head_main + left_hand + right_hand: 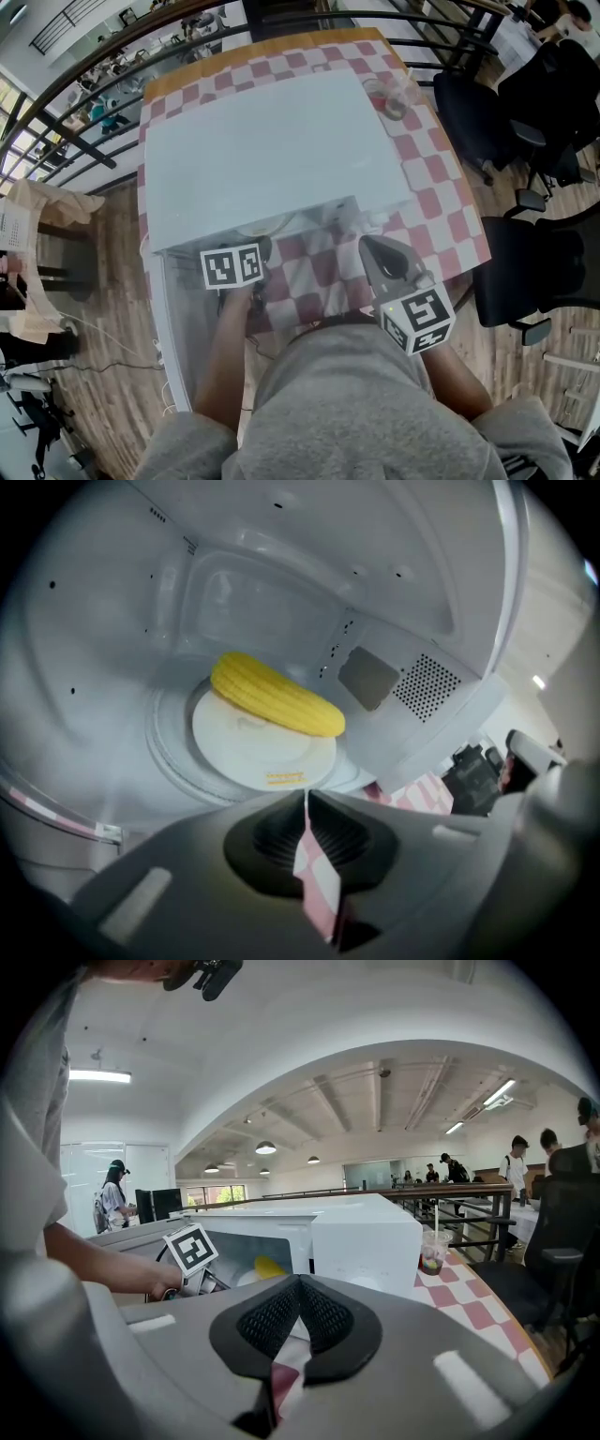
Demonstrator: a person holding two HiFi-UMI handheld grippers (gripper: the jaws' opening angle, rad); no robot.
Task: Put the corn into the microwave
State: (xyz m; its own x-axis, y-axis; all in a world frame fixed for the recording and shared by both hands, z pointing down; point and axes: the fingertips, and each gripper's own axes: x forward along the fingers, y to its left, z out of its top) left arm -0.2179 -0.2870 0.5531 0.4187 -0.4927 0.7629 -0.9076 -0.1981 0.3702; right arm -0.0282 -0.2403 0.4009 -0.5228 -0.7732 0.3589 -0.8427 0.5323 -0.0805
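Our left gripper (307,797) points into the open microwave (94,621), its jaws pressed together with nothing between them. We see the corn (277,697) inside, lying across the far side of a white plate (253,752) in the middle of the oven floor. Our right gripper (300,1281) is likewise closed and empty, over the table's (450,202) near edge. A plastic cup (433,1251) with a little dark drink stands toward the far right corner, beside the microwave.
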